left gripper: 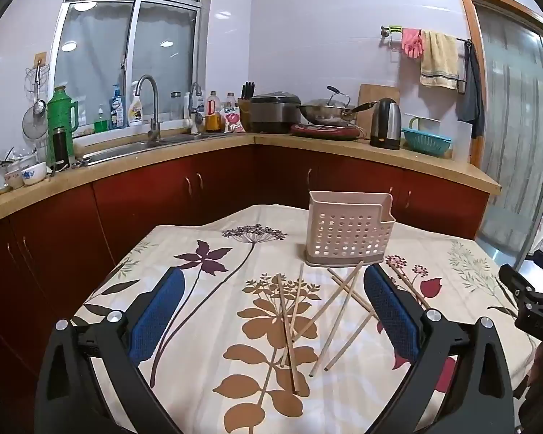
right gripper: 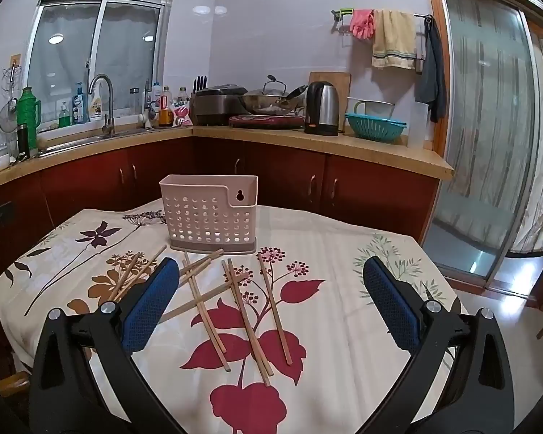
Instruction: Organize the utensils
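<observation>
Several wooden chopsticks [left gripper: 287, 329] [right gripper: 244, 311] lie scattered and crossed on the flower-print tablecloth [left gripper: 206, 311] [right gripper: 336, 264]. Behind them stands an empty pale perforated utensil holder [left gripper: 347, 229] [right gripper: 210, 213], upright. My left gripper [left gripper: 271, 280] hovers open over the near side of the chopsticks, with nothing between its blue pads [left gripper: 159, 311]. My right gripper [right gripper: 271, 271] is open too, above the right-hand chopsticks and touching none. The right gripper's black body [left gripper: 532, 296] shows at the right edge of the left wrist view.
Red kitchen cabinets with a tan counter [left gripper: 199, 155] wrap behind the table, carrying a sink, bottles, a wok, a kettle [right gripper: 322, 108] and a teal colander [right gripper: 374, 126]. A sliding glass door [right gripper: 488, 126] is at the right. The table's edges drop off left and right.
</observation>
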The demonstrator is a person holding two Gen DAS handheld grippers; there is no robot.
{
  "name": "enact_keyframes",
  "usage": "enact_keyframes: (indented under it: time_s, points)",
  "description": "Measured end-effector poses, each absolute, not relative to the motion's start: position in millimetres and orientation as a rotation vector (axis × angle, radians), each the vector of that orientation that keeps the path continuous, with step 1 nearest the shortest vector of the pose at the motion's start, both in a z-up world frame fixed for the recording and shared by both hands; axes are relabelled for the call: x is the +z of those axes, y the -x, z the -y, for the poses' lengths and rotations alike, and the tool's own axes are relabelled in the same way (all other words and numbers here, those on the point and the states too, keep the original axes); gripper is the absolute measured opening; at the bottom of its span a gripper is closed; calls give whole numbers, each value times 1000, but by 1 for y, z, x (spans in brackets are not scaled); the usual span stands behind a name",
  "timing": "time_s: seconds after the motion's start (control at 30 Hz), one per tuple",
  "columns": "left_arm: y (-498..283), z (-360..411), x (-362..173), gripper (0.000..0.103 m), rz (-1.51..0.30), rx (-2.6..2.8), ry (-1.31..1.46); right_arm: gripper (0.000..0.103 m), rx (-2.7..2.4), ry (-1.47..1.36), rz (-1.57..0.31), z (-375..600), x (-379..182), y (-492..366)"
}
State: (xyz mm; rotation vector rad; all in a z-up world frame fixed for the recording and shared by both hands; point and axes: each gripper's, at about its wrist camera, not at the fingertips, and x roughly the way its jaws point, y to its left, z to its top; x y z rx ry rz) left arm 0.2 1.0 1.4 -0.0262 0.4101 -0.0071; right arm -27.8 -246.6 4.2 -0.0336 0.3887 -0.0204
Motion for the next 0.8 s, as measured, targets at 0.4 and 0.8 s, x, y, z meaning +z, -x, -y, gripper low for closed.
enact_keyframes:
  time_s: [0.4, 0.8]
  points:
    - [11, -1, 11, 97, -371, -3, 29, 99, -14, 33, -385, 243, 18, 26]
    - [11, -2, 17, 97, -363, 7, 30, 99, -10, 26, -365, 243, 15, 34]
